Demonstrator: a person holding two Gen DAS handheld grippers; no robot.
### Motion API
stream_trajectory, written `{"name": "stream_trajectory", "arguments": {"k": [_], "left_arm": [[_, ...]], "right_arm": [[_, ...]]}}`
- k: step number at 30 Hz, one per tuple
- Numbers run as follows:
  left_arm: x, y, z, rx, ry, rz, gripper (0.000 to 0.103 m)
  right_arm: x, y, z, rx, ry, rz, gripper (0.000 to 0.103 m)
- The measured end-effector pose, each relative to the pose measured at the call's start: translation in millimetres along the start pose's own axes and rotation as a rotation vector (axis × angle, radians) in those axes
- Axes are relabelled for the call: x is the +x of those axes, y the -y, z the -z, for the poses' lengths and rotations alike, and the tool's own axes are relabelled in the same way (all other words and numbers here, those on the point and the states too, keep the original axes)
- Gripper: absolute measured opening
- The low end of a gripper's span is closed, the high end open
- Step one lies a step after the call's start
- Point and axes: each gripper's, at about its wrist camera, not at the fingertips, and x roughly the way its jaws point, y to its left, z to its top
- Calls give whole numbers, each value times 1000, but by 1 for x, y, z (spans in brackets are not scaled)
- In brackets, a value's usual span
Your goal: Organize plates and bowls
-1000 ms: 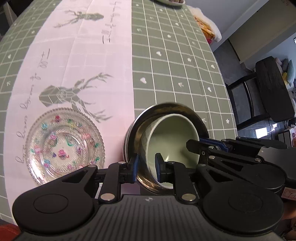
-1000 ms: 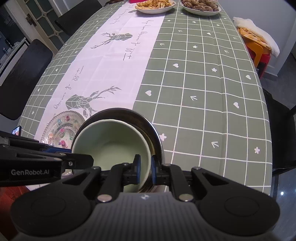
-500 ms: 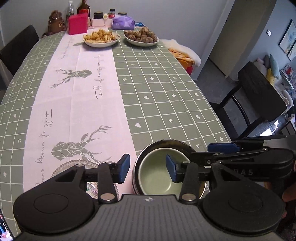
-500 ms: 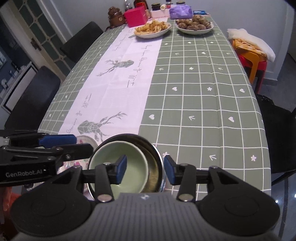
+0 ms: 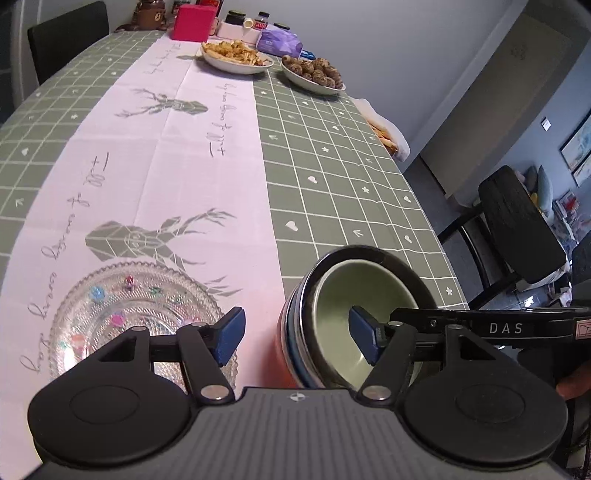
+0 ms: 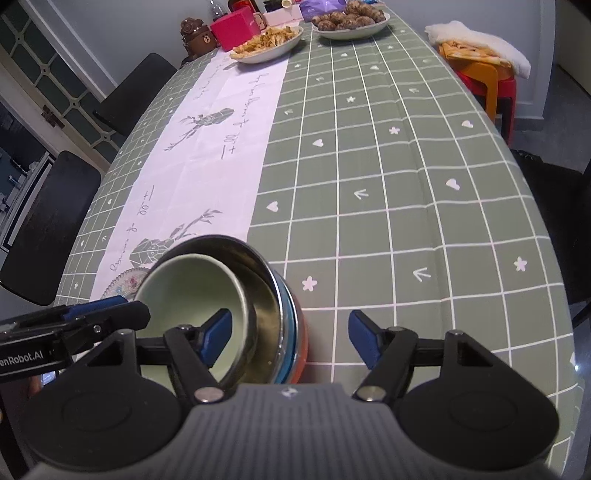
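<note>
**Nested bowls sit free; both grippers spread wide**

The table (image 6: pixel 388 192) carries the bowl stack (image 5: pixel 295 332) at its near edge, just beside the glass plate (image 5: pixel 136 306). The steel outer bowl (image 6: pixel 258 258) looks slick and rigid, the green bowl (image 5: pixel 343 310) likely ceramic and chippable; rims offer the best hold. The left gripper (image 5: pixel 297 334) and right gripper (image 6: pixel 290 334) hover low, both released, gripping nothing.

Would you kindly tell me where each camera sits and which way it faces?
Left wrist: on the left gripper, facing down the table; open blue fingers frame the glass plate and green bowl nested in the steel bowl; the right gripper's finger enters from the right.
Right wrist: on the right gripper, facing the same way, open.
Shared: both bowls, plate, tablecloth, food dishes.
</note>
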Motion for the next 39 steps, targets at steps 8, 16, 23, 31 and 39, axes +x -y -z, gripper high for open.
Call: {"name": "stream_trajectory", "arguments": {"k": [8,16,23,31,39], "left_arm": [[24,-10,7,-47,-41,43,77],[43,-14,10,-106,-95,88,75],[47,-14,10,-102,-116,87,68],[53,-12,8,-108,-130,111,58],[53,-12,7,-122,-139,107,57]], "right_arm": [[11,6,3,39,-27,-35,70],[19,10,3,77,-45,-69,68],[25,10,4,77,-52,-60,65],[27,9,5,96,-52,-92,55],[27,14,6,131,-57,-120,50]]}}
